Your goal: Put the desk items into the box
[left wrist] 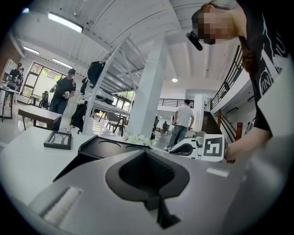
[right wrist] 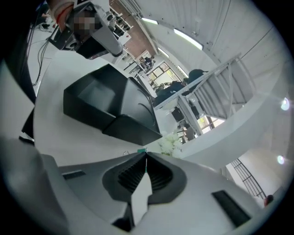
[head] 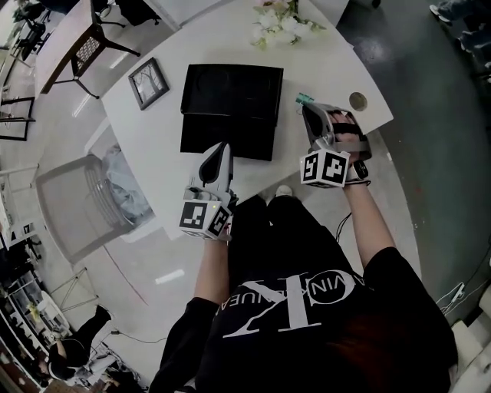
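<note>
One clip (head: 305, 98) in R hand-held gripper (head: 308, 109)

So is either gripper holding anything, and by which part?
The right gripper, jaws closed, seems to pinch the small green clip by its near edge; the left gripper is shut and empty.

White table (head: 215, 38) — black box (head: 230, 107), framed picture (head: 149, 83), white flowers (head: 280, 23)
</note>
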Motion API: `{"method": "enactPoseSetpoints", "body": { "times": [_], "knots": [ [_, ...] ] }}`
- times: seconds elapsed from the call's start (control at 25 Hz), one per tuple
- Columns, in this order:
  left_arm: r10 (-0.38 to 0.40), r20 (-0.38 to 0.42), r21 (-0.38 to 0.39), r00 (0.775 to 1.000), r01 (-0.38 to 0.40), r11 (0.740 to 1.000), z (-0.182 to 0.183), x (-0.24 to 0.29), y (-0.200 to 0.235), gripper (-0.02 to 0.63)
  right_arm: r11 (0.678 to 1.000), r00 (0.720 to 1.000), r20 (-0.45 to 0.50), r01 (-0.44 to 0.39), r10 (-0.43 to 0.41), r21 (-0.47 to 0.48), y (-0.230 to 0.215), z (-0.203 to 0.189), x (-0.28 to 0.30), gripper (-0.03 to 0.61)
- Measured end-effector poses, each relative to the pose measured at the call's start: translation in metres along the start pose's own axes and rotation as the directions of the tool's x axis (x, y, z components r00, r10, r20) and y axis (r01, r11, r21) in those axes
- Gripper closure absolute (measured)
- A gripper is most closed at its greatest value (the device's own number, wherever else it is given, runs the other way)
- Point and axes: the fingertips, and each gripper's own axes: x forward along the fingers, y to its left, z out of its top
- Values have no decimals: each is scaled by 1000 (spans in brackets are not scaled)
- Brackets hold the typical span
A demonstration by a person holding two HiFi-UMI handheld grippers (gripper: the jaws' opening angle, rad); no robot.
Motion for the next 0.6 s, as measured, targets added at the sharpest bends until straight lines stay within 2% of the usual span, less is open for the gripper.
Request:
{"method": "enactPoseSetpoints", "body": {
  "times": [0.6],
  "knots": [
    [-55, -2, 11, 999, 55, 998, 23, -8, 29, 603, 997, 993, 97, 75, -72, -21, -23, 85, -33, 560]
  ]
}}
